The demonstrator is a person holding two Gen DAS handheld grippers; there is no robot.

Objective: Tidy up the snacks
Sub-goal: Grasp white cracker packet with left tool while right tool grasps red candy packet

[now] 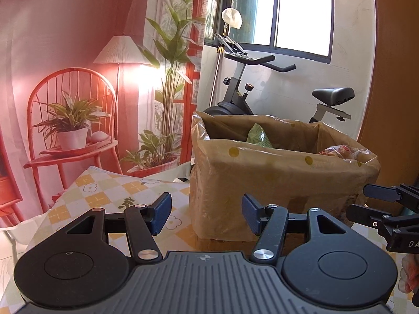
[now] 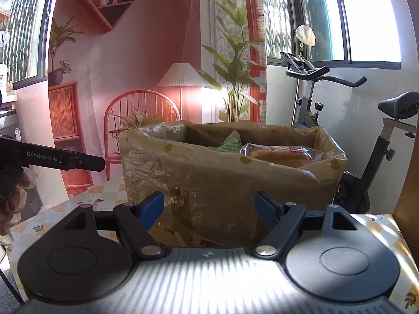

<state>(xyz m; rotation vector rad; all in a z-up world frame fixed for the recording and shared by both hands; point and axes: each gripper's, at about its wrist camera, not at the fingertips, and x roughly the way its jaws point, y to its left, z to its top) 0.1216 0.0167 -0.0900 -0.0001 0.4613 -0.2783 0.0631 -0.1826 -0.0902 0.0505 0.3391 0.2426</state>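
Both hand-held grippers spread, empty: left hand-held gripper (image 1: 207, 214), right hand-held gripper (image 2: 209, 210) facing bag-lined snack box (image 1: 275, 172). Best approach: reach over rim, avoid snagging liner.

One cardboard box (image 2: 230, 172) lined with a plastic bag stands on one table (image 2: 377, 225) under a checked cloth. Inside show two snack packs: one green packet (image 2: 230, 142) at the far left, one clear-wrapped pack (image 2: 280, 154) at the right. Two grippers, the left gripper (image 1: 207, 213) and the right gripper (image 2: 209, 210).
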